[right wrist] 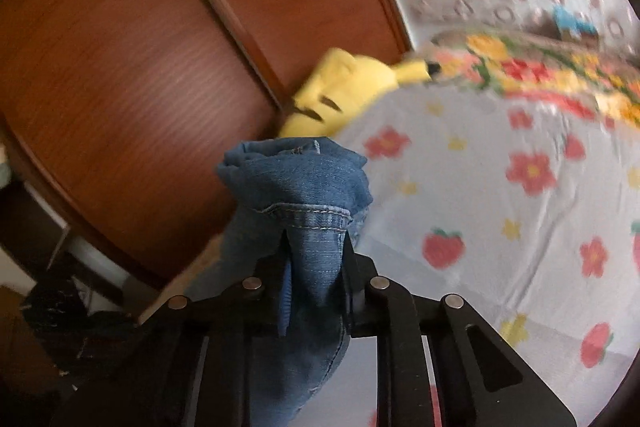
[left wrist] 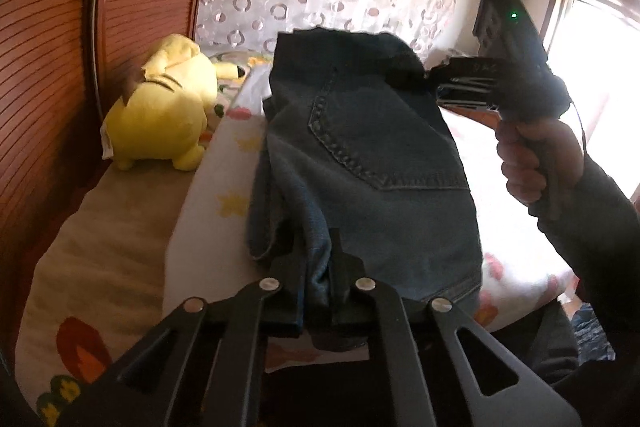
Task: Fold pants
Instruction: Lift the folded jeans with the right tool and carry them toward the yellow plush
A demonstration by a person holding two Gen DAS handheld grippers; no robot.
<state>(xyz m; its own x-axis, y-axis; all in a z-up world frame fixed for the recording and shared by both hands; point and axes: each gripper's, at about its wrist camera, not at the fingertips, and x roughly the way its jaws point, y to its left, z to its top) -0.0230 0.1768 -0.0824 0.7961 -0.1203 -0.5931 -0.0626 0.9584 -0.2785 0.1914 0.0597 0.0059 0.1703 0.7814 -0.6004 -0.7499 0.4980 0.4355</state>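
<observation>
The left gripper (left wrist: 316, 279) is closed to a narrow gap, its pads pinching a bunched fold of the jeans (left wrist: 368, 155) at the near edge of the garment. The right gripper (right wrist: 316, 259) is likewise clamped on denim – a thick gathered wad with a stitched hem bulging out ahead of the fingertips; in the left wrist view the same tool (left wrist: 430, 77) bites the far upper corner of the jeans, held by a hand (left wrist: 536, 159) in a dark sleeve. The jeans hang between the two grips, back pocket facing the left camera, raised above the bed sheet (right wrist: 500, 227) printed with flowers and strawberries. A yellow plush toy (left wrist: 160, 115) lies near the garment on the wardrobe side, against the wooden wardrobe door (right wrist: 120, 67). Risks from this state: both grips hold bunched layers rather than a flat edge, so an inner layer may slip free under tension and the fold line will skew. The right wrist view is motion-blurred – a fast swing could drag loose cloth across the plush toy. Uneven lowering would likely set creases into the fold.
</observation>
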